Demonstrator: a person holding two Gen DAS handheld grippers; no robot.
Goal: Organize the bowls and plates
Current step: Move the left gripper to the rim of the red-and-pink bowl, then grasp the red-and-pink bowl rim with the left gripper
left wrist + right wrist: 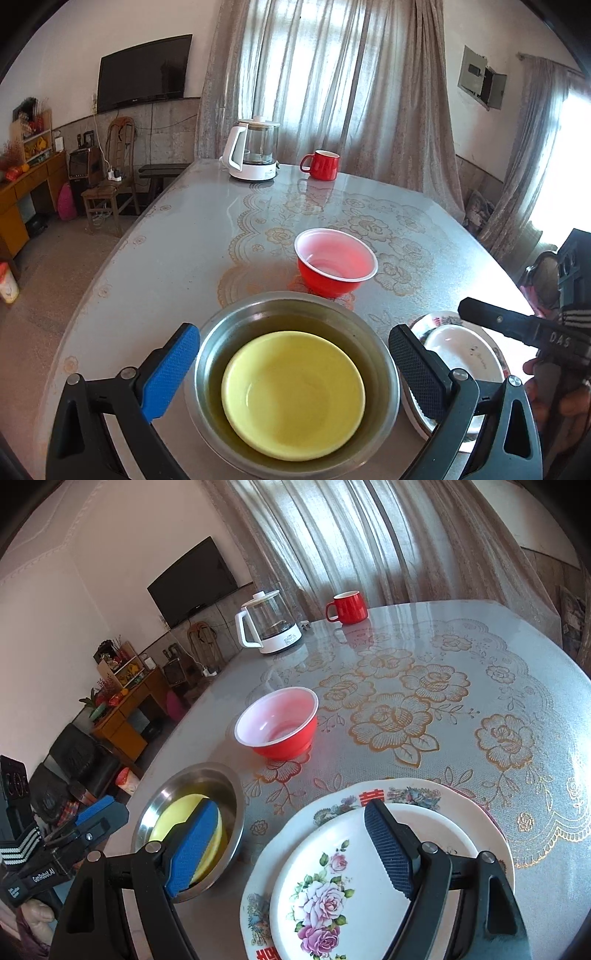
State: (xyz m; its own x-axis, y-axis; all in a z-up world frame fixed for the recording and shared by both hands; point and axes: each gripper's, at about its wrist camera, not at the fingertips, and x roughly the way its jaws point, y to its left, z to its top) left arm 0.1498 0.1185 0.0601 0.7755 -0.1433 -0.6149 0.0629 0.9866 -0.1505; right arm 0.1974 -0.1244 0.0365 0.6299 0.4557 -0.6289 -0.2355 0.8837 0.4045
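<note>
At a round table under a rose-patterned cover, I hold my left gripper with its blue and black pads spread wide, empty, on either side of a steel bowl in the left wrist view; whether the pads hang above the bowl's rim or beside it I cannot tell. A yellow bowl sits nested inside the steel one, and the steel bowl's near edge is cut off behind the gripper frame. My right gripper is likewise wide apart and grips nothing, poised over a small flowered plate stacked on a larger patterned plate; the black finger covers part of the small plate, and the near edges of both plates run out of the picture. A red plastic bowl with a white inside stands alone farther in, apart from both stacks. Across the table are a glass kettle on a white base and a red mug. In the left view the plates are mostly hidden behind my black finger and the other gripper. A bit of my hand shows at the right edge, too dark to make out well.
</note>
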